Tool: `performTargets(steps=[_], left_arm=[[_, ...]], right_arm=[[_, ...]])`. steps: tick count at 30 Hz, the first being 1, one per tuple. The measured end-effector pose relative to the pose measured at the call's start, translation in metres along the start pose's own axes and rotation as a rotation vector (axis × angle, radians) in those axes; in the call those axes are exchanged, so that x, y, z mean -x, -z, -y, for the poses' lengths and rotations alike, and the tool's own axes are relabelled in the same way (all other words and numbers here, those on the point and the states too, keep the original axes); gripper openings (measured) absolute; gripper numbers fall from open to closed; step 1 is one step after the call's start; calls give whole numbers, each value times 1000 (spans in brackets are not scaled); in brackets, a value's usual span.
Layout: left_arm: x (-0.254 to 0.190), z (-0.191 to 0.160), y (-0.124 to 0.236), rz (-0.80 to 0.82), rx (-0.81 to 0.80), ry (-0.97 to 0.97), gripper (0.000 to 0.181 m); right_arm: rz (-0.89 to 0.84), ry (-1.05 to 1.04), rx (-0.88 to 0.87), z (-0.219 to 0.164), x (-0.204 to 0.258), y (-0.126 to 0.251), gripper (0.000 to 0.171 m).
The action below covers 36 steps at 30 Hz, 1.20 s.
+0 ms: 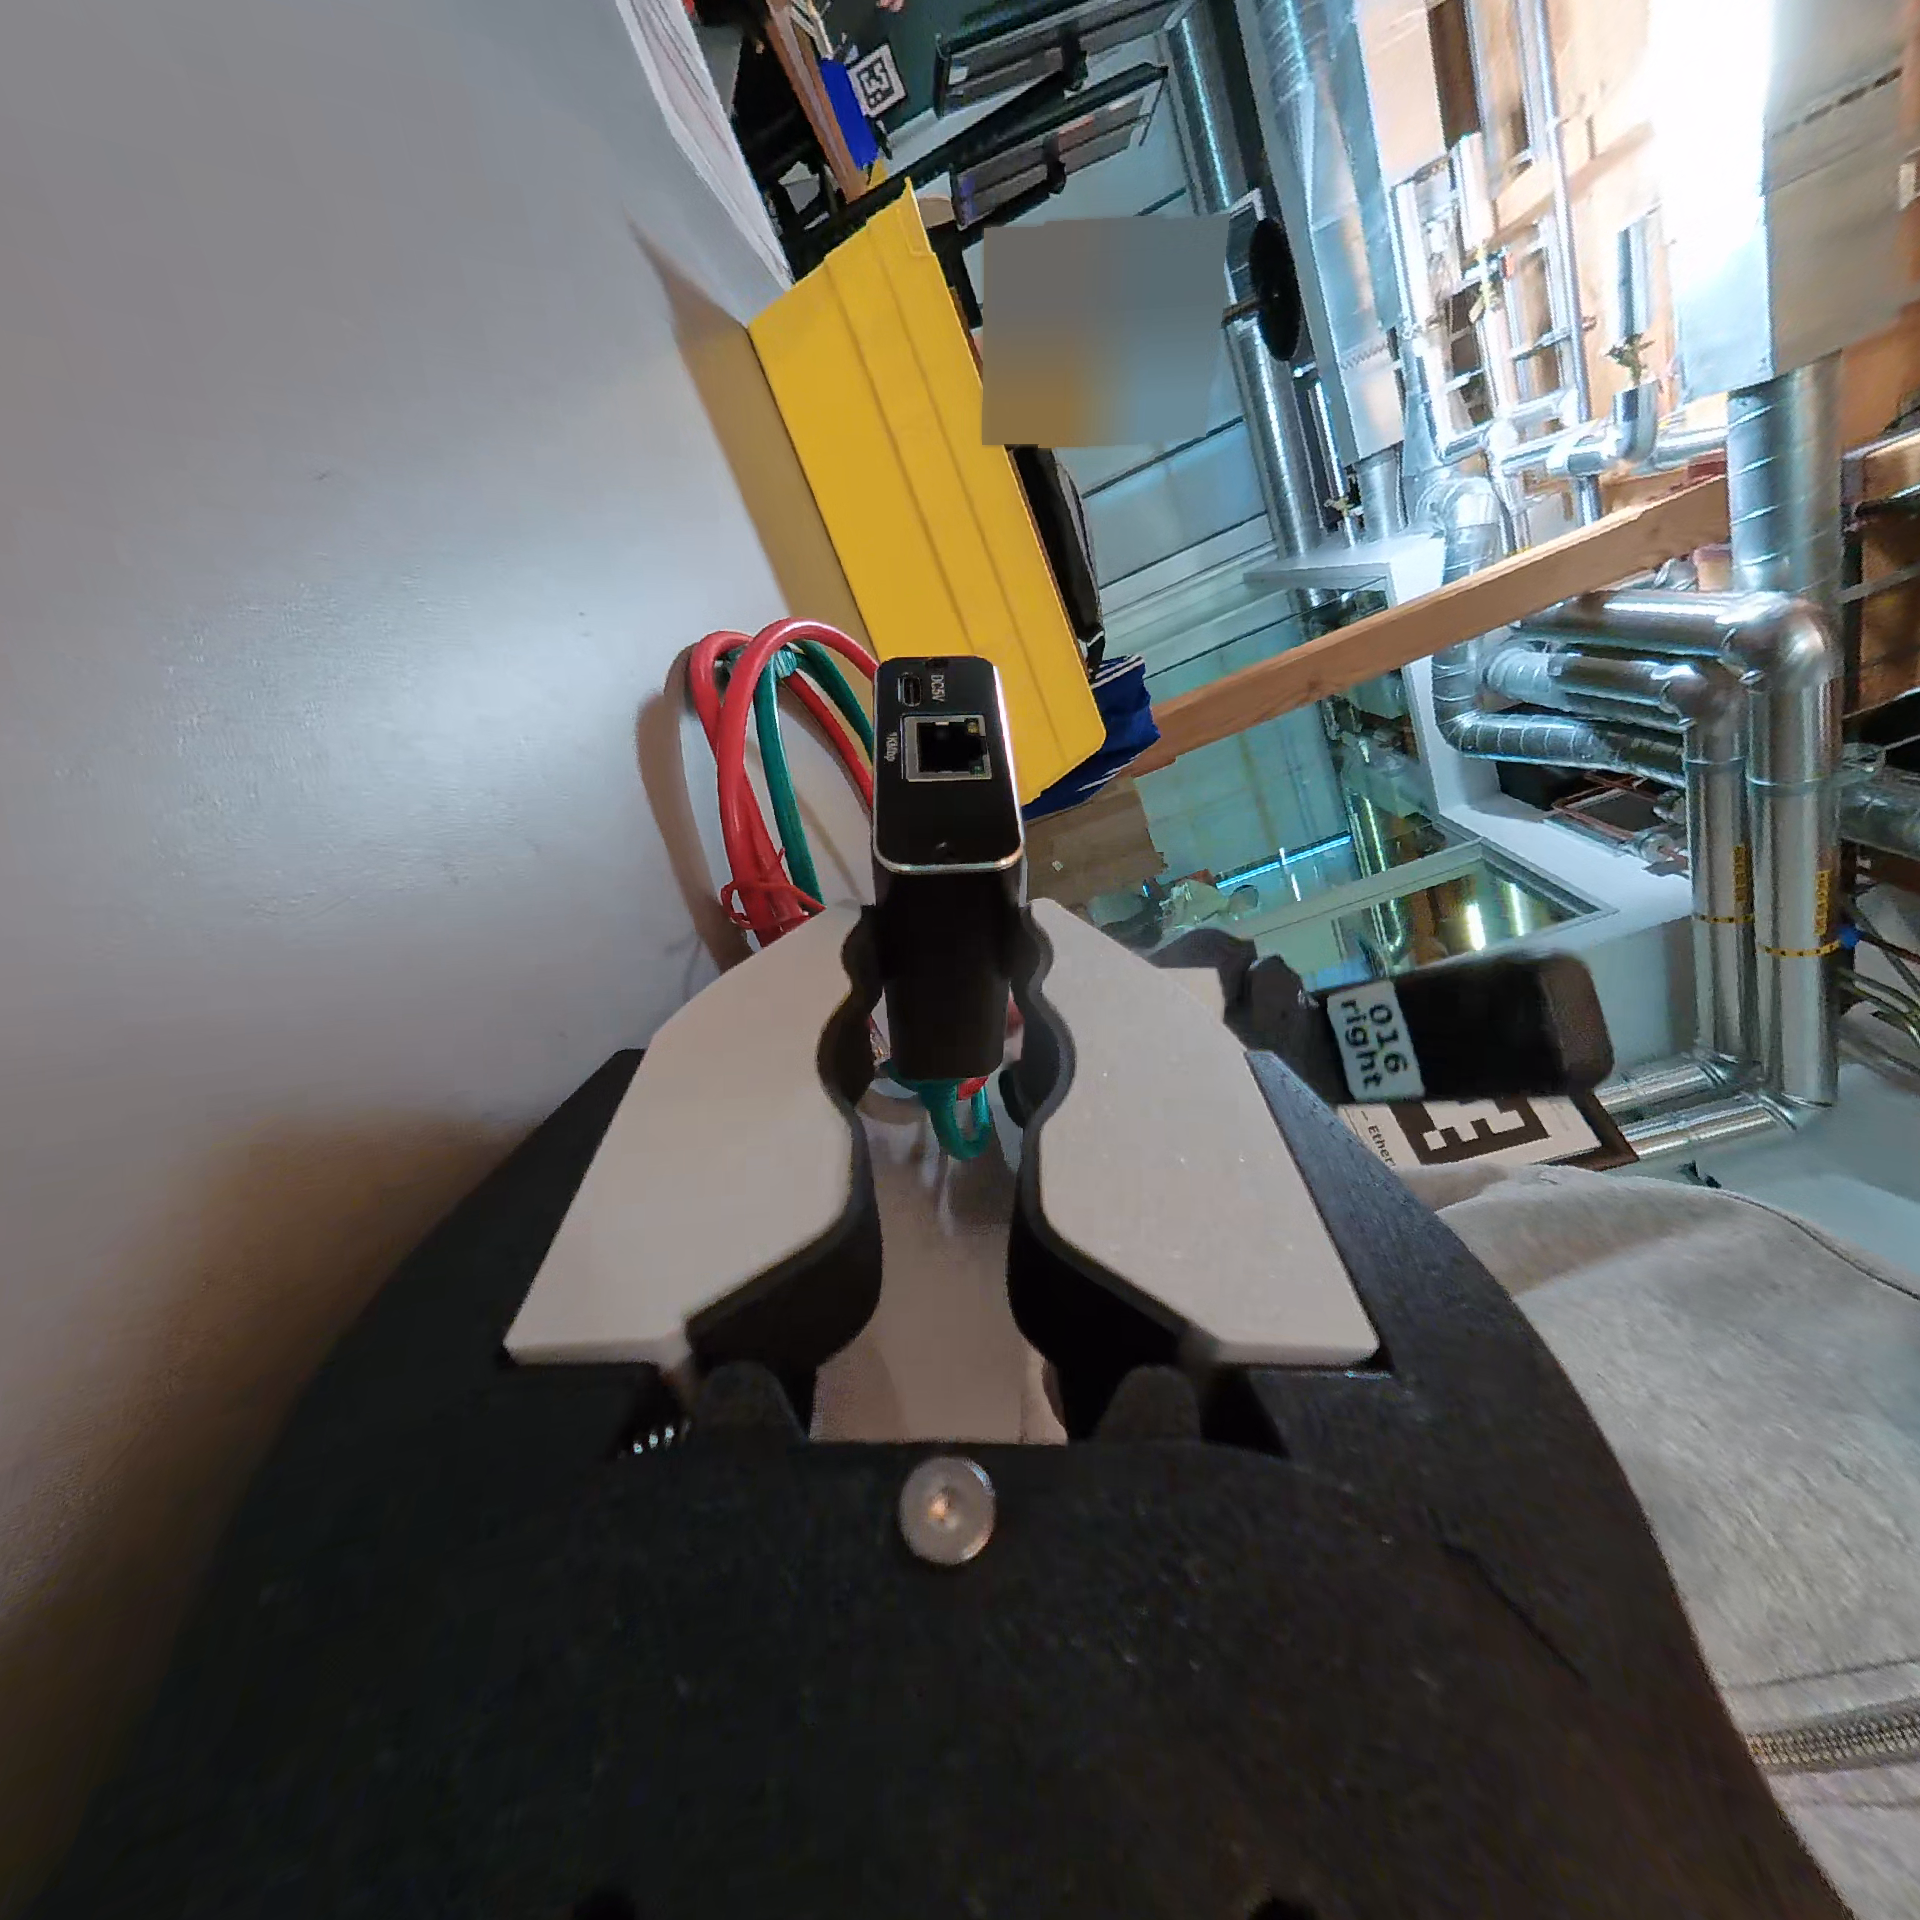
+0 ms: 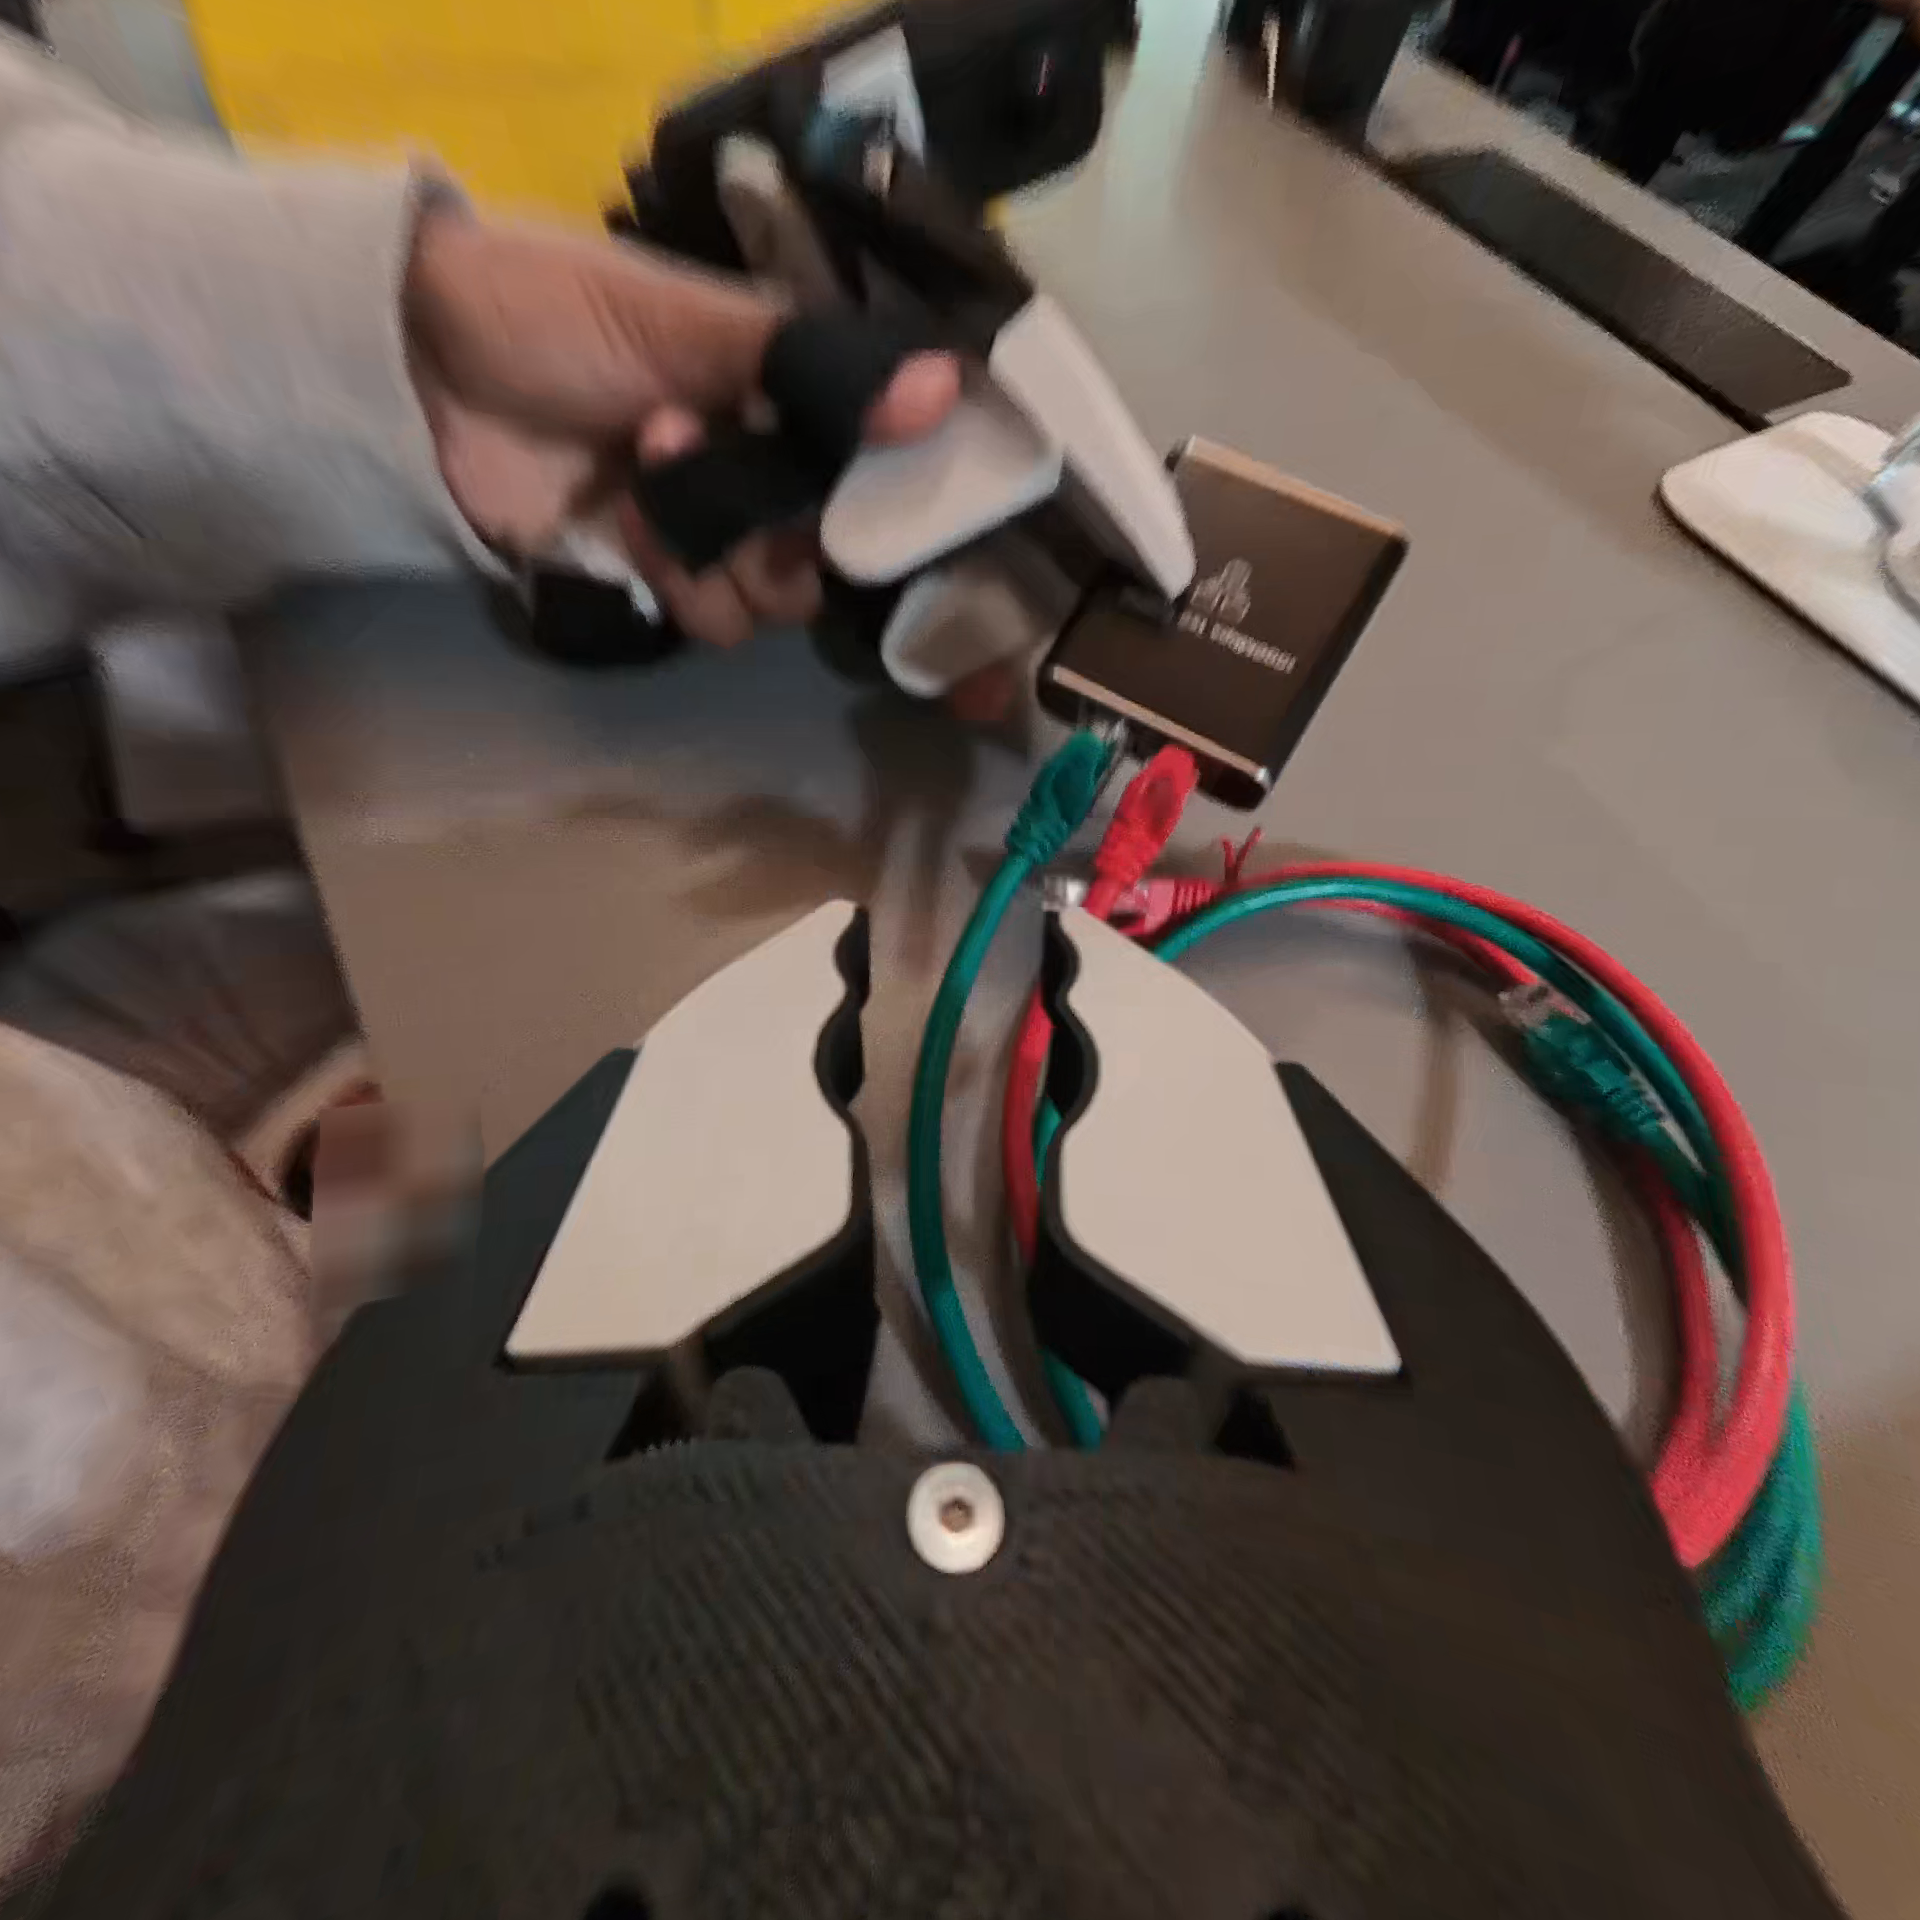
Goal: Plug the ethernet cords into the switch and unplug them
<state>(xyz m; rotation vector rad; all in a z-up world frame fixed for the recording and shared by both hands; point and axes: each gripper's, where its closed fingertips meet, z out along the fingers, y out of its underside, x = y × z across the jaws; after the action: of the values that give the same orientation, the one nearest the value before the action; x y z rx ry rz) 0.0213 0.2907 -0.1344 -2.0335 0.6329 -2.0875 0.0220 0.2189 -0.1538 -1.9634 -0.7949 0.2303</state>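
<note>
Left gripper (image 1: 943,935): clamped on the black switch (image 1: 945,790), held above the desk (image 2: 1455,343). Right gripper (image 2: 951,925): parted, empty, straddling slack cord. Green plug (image 2: 1055,795) and red plug (image 2: 1148,810) are seated in the switch directly ahead, cords trailing back. An empty port is shown only in the left wrist view; seated plugs only in the right.

Black switch (image 2: 1262,613) lifted off table, green cord (image 2: 1055,795) and red cord (image 2: 1143,821) plugged in

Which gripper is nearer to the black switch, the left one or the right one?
Left. The left gripper is shut on the switch; the right gripper is open, short of its plugged end.
</note>
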Motion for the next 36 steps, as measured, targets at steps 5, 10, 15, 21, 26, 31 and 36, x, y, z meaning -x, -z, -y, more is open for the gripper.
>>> performTargets(steps=[5, 10, 15, 21, 26, 31, 36], left_arm=[[-1, -2, -1, -5, 12, -4, 22], [-3, -4, -1, -22, 24, -5, 22], [-9, -5, -1, -70, 35, -5, 23], [-18, -12, -1, -138, 83, -14, 35], [-27, -30, -7, -192, 187, -8, 45], [-28, -37, -10, -187, 230, -18, 33], [-30, -41, -9, -207, 255, 11, 29]], right_arm=[[-199, 232, 133, -21, -18, -8, 40], [-150, 190, 119, -23, -16, -9, 34], [-35, 189, 38, -18, -12, -2, 21], [-15, 422, -29, -16, -9, 9, 16], [35, 517, -106, -9, 0, 20, 15], [41, 526, -144, -3, -3, 29, 13], [27, 506, -171, 0, -9, 34, 14]])
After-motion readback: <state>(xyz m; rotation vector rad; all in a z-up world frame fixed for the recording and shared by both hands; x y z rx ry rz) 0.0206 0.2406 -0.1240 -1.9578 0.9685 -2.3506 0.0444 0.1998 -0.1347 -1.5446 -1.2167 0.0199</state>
